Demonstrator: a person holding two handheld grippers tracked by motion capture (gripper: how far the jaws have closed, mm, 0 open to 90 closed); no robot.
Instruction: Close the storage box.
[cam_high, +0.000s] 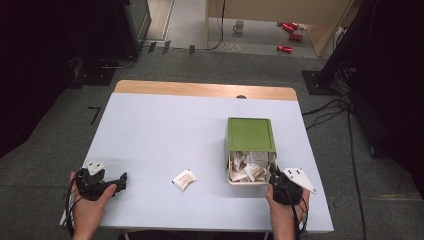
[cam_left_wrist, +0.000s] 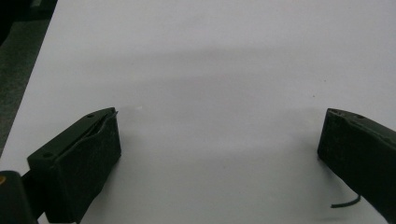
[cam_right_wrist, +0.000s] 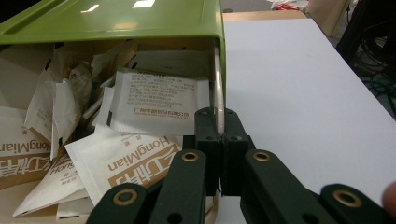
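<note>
Pale desk (cam_high: 150, 130) | one sachet (cam_high: 184, 178) lies out, more inside green-lidded box (cam_high: 250, 134) | right gripper (cam_right_wrist: 219, 135) fingers clenched on box's rim | left gripper (cam_left_wrist: 219, 140) spread, idle | progress unclear

**Three cameras: one high and far, two low and close**

The high view looks from above the person's side, forward and down, far enough to take in the whole counter (cam_high: 160, 125), the floor behind it and both hands at the bottom edge. The left gripper view sits low and very near the counter (cam_left_wrist: 210, 60), facing along its own wide-apart jaws over bare surface. The right gripper view is also low, facing the open side of the box (cam_right_wrist: 116, 21) from very close. The high view shares this box (cam_high: 250, 134) with it, and the counter with both.
</note>
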